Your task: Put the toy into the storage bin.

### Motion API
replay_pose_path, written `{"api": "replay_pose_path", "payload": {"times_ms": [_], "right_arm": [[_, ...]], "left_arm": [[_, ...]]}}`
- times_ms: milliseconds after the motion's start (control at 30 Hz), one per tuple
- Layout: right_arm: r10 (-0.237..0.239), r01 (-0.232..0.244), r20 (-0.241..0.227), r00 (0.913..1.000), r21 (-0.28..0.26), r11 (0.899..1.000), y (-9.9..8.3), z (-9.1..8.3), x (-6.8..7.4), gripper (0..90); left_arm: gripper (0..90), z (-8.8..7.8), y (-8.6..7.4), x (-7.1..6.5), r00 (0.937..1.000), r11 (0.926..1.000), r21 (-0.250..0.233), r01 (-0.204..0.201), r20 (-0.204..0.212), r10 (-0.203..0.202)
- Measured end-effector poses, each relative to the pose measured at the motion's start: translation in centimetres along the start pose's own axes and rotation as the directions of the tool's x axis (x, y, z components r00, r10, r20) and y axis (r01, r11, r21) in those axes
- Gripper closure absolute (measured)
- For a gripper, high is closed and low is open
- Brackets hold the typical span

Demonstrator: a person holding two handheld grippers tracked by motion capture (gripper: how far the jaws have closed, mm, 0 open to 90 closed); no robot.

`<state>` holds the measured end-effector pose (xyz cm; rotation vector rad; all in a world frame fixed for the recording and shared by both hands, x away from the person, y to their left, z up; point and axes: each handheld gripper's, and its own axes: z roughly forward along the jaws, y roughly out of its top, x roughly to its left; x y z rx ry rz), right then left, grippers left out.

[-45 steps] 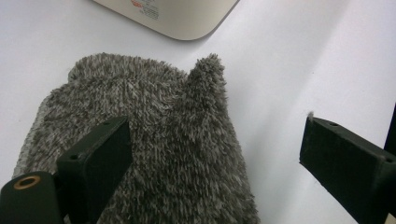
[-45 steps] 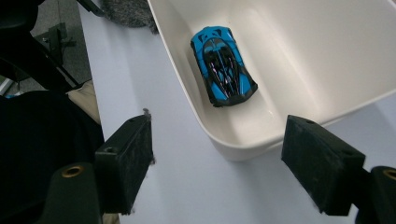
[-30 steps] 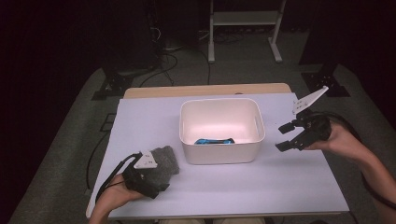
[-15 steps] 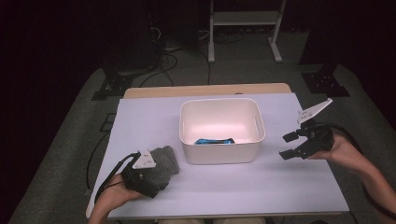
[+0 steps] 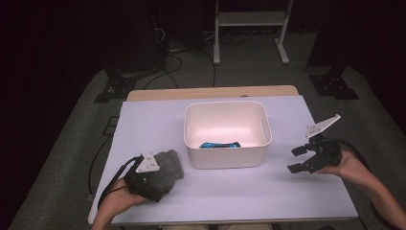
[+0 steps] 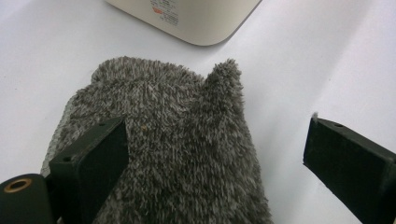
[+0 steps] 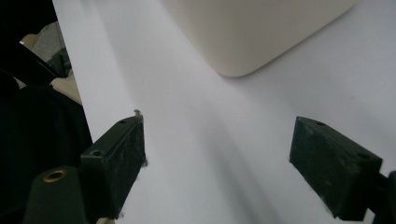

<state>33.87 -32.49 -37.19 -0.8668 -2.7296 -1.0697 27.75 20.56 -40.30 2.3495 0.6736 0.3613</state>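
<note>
At the near left corner of the white table [image 5: 225,196], just beside the front left corner of the cream plastic bin [image 5: 228,158], a grey fuzzy mitten [image 6: 177,154] lies flat, and the left gripper [image 6: 215,149] hangs over it with its jaws spread wide, one jaw over the mitten's cuff side and the other over bare table past its edge. I judge the mitten light, soft and limp: it should crush between the jaws and droop from wherever it is pinched, with little risk of slipping, since the shaggy pile offers plenty of grip, and none of breaking. A sound hold would be across the broad palm near the cuff, where the fabric is doubled, not on the thin thumb, which could let the body dangle and drag. It looks like a mottled grey and white knit with a thick, hairy nap, a rounded top and a short thumb that sticks up toward the bin. The right gripper [image 5: 300,159] rests low at the table's right side, well apart from the bin, its jaws likewise spread and holding nothing
</note>
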Motion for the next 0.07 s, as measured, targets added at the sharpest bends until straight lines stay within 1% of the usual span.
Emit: {"api": "replay_pose_path", "payload": {"times_ms": [67], "right_arm": [[0.008, -0.008, -0.001, 1.0000, 0.016, 1.000, -0.67, 0.64, -0.10, 16.8]], "left_arm": [[6.1, 0.07, 0.06, -0.03, 1.0000, 1.0000, -0.001, -0.004, 0.001, 0.004]]}}
